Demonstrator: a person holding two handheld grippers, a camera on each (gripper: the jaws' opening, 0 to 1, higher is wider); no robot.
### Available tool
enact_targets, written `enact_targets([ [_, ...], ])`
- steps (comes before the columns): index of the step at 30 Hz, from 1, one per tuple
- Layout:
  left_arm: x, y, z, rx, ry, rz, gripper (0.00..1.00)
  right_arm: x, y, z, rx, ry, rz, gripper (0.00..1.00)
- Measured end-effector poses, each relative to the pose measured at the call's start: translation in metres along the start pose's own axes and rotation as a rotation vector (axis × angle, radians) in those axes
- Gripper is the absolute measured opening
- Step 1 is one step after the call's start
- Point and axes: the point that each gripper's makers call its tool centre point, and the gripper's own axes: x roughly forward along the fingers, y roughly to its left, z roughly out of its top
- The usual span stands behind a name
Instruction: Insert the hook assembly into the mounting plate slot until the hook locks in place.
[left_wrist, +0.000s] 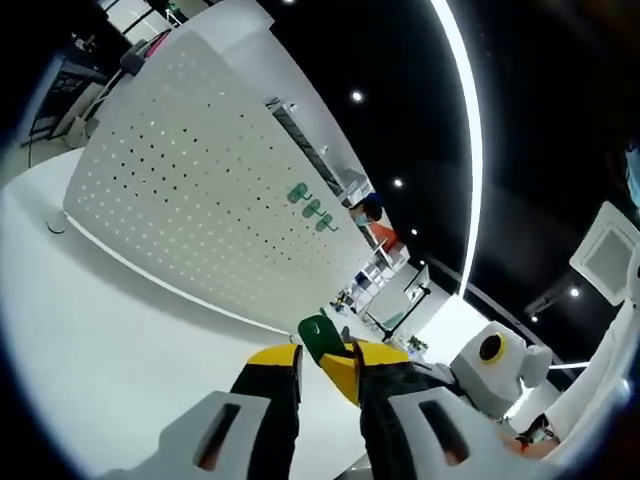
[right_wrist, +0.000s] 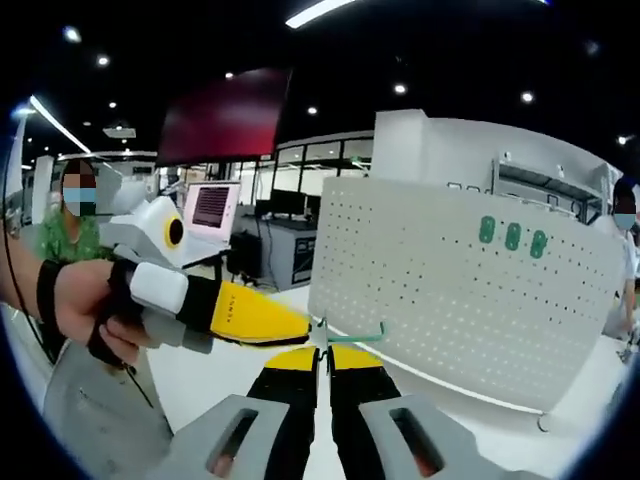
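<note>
Both tools meet at one green hook: our left tool (left_wrist: 328, 362) pinches its green base (left_wrist: 318, 335); our right tool (right_wrist: 322, 360) is pressed together on its thin rod (right_wrist: 360, 336), near the white pegboard (right_wrist: 450, 290); it seems light, stiff, slippery; better hold the base.

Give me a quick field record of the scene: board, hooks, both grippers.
board: white pegboard, upright on white table
mounted hooks: three green hooks already on the board, in a row
left gripper: shut on green hook piece
right gripper: shut on green hook rod
grippers: tips meet in front of the board
</note>
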Motion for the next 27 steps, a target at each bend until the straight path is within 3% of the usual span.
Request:
enact_targets([
  [5, 0.002, -0.002, 0.001, -0.025, -0.007, -0.006, 0.21, -0.001, 0.003, 0.000, -0.071, 0.007, -0.013, 0.02],
  [9, 0.004, -0.003, 0.000, -0.060, -0.009, -0.010, 0.20, 0.000, 0.006, 0.000, -0.074, 0.017, -0.019, 0.02],
  [14, 0.003, -0.004, 0.003, -0.107, -0.035, -0.018, 0.18, 0.000, 0.007, 0.003, -0.200, 0.024, -0.044, 0.02],
  [21, 0.002, 0.001, 0.004, -0.151, -0.046, -0.006, 0.15, 0.000, 0.010, 0.005, -0.491, 0.072, -0.092, 0.02],
  [27, 0.001, 0.004, 0.007, -0.189, -0.068, 0.006, 0.14, 0.002, 0.013, 0.009, -0.605, 0.075, -0.100, 0.02],
])
